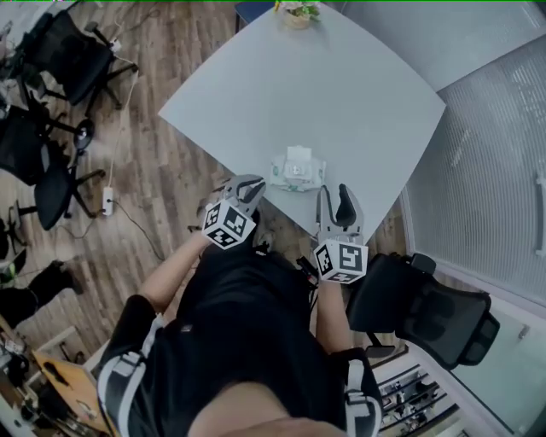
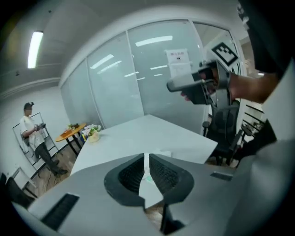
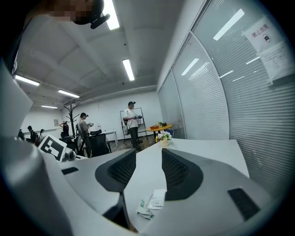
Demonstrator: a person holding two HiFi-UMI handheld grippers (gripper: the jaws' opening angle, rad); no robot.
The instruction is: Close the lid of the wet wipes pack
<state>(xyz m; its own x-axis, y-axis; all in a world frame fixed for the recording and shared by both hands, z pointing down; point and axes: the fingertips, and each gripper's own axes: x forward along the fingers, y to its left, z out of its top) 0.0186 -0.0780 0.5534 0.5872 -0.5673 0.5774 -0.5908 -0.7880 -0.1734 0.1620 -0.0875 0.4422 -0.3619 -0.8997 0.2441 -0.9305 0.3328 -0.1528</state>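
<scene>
- Approach stage, I judge: neither gripper touches anything yet.
- Grey left gripper (image 1: 244, 188) has its jaws pressed together and empty; grey right gripper (image 1: 334, 198) has its jaws wide apart, also empty.
- One soft white-and-green wet wipes pack (image 1: 297, 170) lies near the closest edge of the one white table (image 1: 358, 94), just ahead of both grippers, with its white lid flap (image 1: 299, 155) raised.
- Next move likely calls for pressing that flap flat.

One wet wipes pack (image 1: 297, 169) on one white counter (image 1: 341, 94). One flower pot (image 1: 296, 13) at its far corner. Two claws: left claw (image 1: 246, 188), right claw (image 1: 336, 195). Four black office chairs (image 1: 444, 316): three left, one right. Three bystanders (image 3: 132, 120) far off.
</scene>
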